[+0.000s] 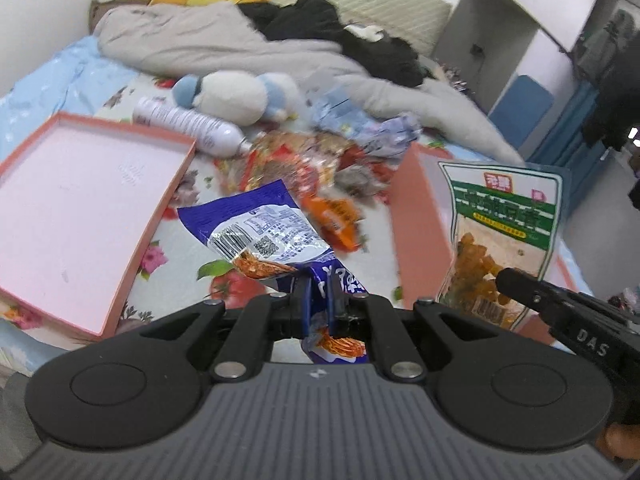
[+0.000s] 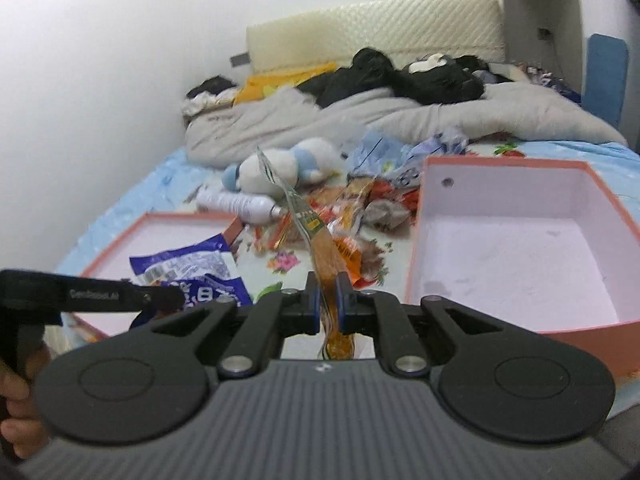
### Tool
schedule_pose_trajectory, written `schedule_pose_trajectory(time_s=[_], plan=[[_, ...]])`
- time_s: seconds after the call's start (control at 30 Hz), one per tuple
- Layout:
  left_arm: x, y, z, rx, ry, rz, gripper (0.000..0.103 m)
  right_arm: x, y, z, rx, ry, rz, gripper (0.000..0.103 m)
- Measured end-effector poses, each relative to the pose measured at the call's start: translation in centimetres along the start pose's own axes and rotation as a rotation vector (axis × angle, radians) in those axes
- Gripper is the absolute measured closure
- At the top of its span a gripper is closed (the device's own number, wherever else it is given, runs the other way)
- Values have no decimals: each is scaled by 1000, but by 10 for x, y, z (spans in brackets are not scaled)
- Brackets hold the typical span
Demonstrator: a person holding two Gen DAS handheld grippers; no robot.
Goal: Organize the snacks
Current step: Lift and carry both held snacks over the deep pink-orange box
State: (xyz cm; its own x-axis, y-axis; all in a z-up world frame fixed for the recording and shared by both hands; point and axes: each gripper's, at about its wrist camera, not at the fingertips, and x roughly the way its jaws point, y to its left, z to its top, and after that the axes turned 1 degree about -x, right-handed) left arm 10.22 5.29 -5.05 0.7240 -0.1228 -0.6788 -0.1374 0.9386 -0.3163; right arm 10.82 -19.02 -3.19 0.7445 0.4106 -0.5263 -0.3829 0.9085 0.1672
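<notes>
My left gripper (image 1: 319,292) is shut on a blue and white snack packet (image 1: 264,232) and holds it above the bed; the packet also shows in the right wrist view (image 2: 192,270). My right gripper (image 2: 325,292) is shut on a clear green-labelled packet of orange snacks (image 2: 320,248), seen edge-on; in the left wrist view its face shows (image 1: 500,236). A pile of several loose snack packets (image 1: 312,168) lies on the bed between a shallow pink lid (image 1: 80,216) on the left and a deep pink box (image 2: 520,248) on the right.
A white spray bottle (image 1: 188,124) and a blue-and-white plush toy (image 1: 240,96) lie behind the pile. A grey duvet (image 1: 208,44) and black clothes (image 1: 340,36) cover the far bed. A wall runs along the left; shelves stand at the right.
</notes>
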Motion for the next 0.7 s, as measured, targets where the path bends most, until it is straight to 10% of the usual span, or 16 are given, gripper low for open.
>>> schedule_pose_trajectory(time_s=[0.7], plan=[[25, -128, 32, 198, 31, -224, 94, -56, -87, 16, 80, -83, -247, 92]])
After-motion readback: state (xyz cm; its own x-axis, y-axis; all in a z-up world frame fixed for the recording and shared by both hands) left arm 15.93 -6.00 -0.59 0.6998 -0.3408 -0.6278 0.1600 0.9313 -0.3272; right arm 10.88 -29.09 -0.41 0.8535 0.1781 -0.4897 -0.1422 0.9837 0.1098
